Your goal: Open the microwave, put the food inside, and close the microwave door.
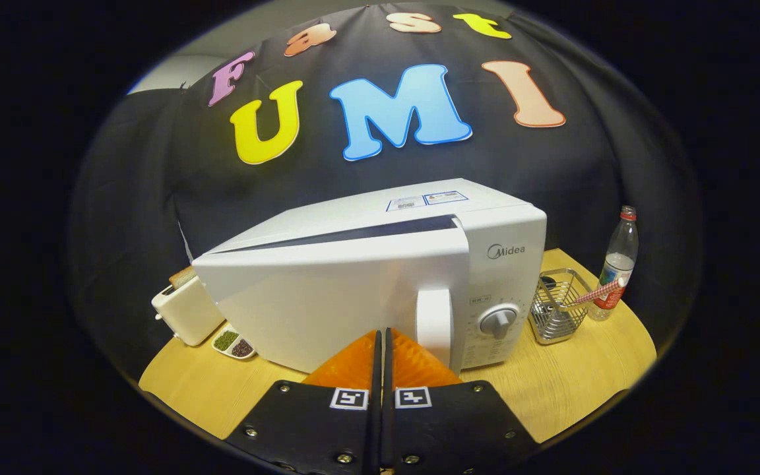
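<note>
At lower centre the gripper [383, 336] has its fingers pressed together, holding nothing, tips against the microwave door [327, 300]. The door, smooth rigid white plastic, stands slightly ajar. Judged stiff and hinged left; best purchase is the vertical handle [434, 323]. The microwave [505, 264] occupies frame centre on the wooden table [571, 389].

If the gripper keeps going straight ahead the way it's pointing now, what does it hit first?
Most likely the microwave door. The gripper, fingers together, points at the door's lower front, just beside the handle. The door stands slightly ajar. Depth is hard to judge, but nothing lies between.
</note>
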Available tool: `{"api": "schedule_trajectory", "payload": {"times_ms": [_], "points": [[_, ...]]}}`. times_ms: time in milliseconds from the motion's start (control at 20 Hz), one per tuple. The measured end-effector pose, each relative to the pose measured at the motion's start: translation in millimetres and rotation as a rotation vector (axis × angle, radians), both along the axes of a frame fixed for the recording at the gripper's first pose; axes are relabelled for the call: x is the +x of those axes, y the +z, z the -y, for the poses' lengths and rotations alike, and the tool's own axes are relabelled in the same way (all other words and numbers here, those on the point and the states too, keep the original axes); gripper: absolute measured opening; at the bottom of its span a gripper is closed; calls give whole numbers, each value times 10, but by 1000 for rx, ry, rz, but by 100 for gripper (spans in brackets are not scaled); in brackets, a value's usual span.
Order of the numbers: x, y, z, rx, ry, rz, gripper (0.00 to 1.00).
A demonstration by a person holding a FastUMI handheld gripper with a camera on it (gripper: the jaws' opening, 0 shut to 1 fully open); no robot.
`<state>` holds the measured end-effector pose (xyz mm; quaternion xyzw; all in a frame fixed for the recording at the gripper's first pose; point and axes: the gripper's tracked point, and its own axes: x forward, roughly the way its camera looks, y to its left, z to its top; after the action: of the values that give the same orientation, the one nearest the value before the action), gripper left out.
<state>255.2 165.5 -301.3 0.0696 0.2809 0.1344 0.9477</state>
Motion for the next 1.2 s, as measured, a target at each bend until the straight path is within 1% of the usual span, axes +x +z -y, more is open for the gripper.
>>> {"api": "schedule_trajectory", "payload": {"times_ms": [100, 200, 250, 350, 500, 550, 600, 650, 700, 800, 900, 1200], "points": [[62, -18, -61, 2, 1, 4, 1], [148, -41, -9, -42, -30, 32, 0], [222, -44, 5, -46, -53, 38, 0], [231, -64, -8, -21, -78, 29, 0], [333, -49, 20, -68, -79, 68, 1], [295, -50, 38, -46, -90, 36, 1], [303, -61, 5, -27, -104, 33, 0], [309, -62, 10, -36, -103, 36, 1], [258, -55, 35, -53, -95, 35, 1], [177, 86, 78, -83, -87, 76, 1], [58, 253, 93, -81, -88, 112, 1], [-452, 763, 116, -107, -85, 208, 1]]}}
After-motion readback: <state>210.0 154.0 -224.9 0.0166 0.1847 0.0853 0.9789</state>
